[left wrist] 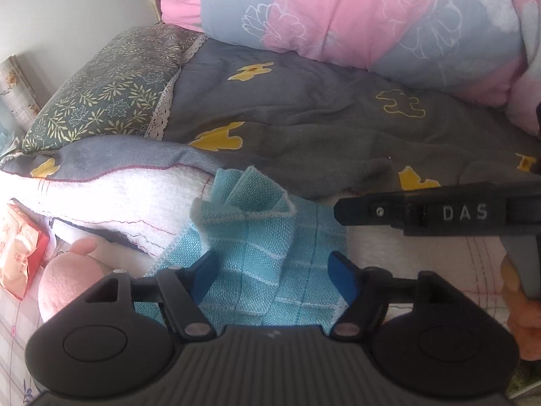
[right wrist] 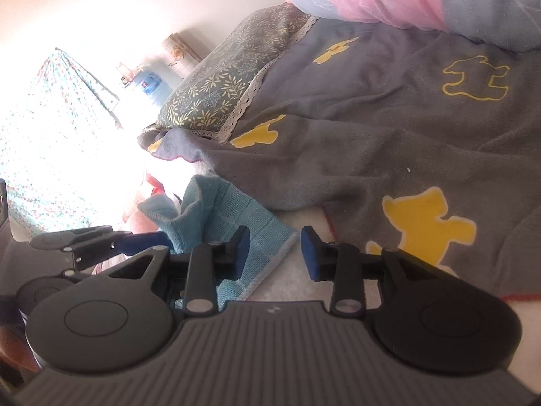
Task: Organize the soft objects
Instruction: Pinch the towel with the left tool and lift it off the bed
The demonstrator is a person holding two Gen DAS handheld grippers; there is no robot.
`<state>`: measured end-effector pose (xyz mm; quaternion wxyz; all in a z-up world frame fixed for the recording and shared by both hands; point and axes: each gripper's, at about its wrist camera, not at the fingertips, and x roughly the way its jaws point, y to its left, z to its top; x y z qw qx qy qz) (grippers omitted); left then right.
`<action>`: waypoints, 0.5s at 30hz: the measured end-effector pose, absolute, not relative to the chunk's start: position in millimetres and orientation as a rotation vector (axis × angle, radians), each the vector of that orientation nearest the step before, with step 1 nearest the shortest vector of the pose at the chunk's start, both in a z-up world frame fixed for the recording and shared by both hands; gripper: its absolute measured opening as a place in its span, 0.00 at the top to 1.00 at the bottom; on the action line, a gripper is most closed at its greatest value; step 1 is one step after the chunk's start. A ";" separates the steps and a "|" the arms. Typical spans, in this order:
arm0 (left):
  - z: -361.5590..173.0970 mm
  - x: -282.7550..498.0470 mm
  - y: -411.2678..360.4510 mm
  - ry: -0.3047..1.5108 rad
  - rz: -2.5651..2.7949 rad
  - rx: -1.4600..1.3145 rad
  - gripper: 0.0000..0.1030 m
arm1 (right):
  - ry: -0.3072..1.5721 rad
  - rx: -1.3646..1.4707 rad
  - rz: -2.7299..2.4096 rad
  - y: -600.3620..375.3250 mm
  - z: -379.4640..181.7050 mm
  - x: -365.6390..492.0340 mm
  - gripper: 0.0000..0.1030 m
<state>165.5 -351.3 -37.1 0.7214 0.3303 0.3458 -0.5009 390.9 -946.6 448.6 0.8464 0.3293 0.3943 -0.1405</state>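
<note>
Hovering low over the bed, the left gripper [left wrist: 274,275] had its blue pads spread wide, one on each side of the blue towel [left wrist: 267,237] but pressing on nothing. That towel lay dead centre, lower middle of the left wrist view, bunched into a peak at its far end, its long axis running away from the jaws toward the grey blanket [left wrist: 321,128]. Over at the right of that frame came the right gripper [right wrist: 275,250], tilted downward; its jaws stood narrowly apart over the towel's near corner, gripping nothing I could make out. Left looked the nearer hand, squarely over the cloth. The pink quilt [left wrist: 355,17] sat upper right, the leaf-print pillow [left wrist: 111,88] upper left.
</note>
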 end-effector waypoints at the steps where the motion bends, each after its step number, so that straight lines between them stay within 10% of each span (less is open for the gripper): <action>1: -38.5 163.1 -352.2 0.760 -1.116 0.742 0.22 | 0.823 0.694 -0.307 -949.4 449.8 389.7 0.67; 10: -56.4 155.8 -367.2 0.766 -1.097 0.834 0.14 | 0.812 0.704 -0.305 -951.0 451.1 390.0 0.61; 15: -52.2 165.9 -367.4 0.782 -1.055 0.807 0.51 | 0.801 0.708 -0.307 -951.6 452.7 388.6 0.61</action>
